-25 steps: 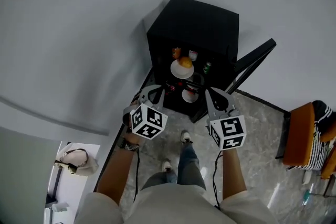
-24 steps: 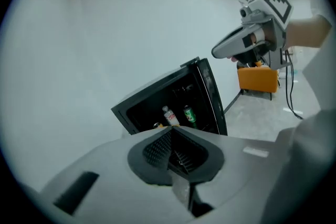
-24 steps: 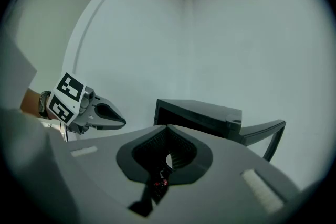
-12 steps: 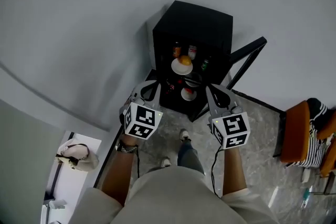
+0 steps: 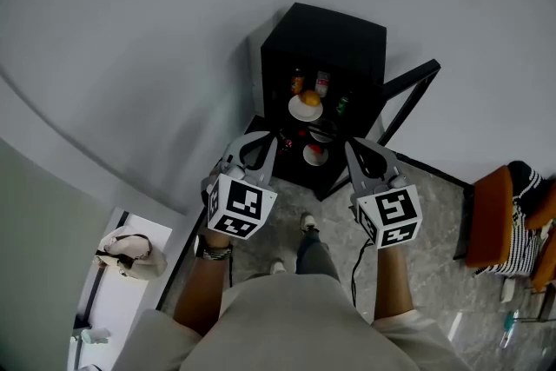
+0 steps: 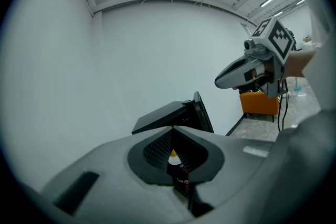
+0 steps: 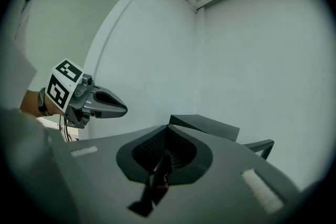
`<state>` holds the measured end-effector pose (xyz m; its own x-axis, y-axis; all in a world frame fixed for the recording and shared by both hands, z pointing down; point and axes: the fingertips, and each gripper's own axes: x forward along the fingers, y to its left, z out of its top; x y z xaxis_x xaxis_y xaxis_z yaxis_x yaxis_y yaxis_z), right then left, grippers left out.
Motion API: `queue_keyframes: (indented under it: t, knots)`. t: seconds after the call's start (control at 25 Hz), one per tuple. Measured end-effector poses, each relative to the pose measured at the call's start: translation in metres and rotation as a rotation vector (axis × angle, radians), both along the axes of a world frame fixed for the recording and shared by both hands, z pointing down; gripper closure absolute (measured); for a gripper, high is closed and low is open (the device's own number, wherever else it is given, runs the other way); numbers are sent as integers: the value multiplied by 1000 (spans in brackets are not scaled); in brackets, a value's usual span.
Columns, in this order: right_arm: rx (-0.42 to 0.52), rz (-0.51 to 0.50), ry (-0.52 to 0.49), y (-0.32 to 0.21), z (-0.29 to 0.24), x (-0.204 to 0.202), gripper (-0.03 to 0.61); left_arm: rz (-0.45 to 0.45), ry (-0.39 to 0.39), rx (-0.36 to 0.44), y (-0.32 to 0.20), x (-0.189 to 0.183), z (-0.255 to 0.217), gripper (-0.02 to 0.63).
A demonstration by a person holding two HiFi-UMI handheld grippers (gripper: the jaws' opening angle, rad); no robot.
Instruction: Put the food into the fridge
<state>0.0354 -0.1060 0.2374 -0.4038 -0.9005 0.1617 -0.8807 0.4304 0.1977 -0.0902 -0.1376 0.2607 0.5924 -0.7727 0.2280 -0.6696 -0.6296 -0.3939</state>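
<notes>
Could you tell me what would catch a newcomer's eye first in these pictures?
Probably the small black fridge standing open against the white wall, a plate of something orange inside. Nearer, the left gripper and right gripper hover before it, jaws together and empty.

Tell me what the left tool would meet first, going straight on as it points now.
The left tool would probably meet the open fridge, near the plate of food; the way between looks free, depth unclear.
</notes>
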Motion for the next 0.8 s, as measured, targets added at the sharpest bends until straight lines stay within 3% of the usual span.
queue_keyframes:
  t: [0.8]
  knots:
    - [7,-4,25,0,-4,-16,572,54,11,13,12,3,-5,609]
